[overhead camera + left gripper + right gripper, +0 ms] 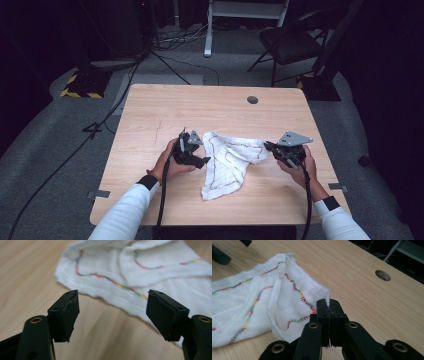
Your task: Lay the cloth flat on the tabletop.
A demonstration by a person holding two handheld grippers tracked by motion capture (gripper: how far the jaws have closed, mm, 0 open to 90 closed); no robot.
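From the high view, a white cloth (228,162) with wavy multicoloured stitching lay rumpled near the middle of the light wooden table (150,115), between the person's two hands. The left gripper (196,159) sat at the cloth's left edge, and the right gripper (268,146) met its right corner. A round cable hole (252,99) marked the far side of the tabletop. In the left gripper view, the two black jaws stood wide apart over bare wood, with the cloth's (140,272) hemmed edge just beyond their tips and nothing between them. In the right gripper view, the jaws were pressed together, pinching a corner of the cloth (272,305), which spread away to the left across the table.
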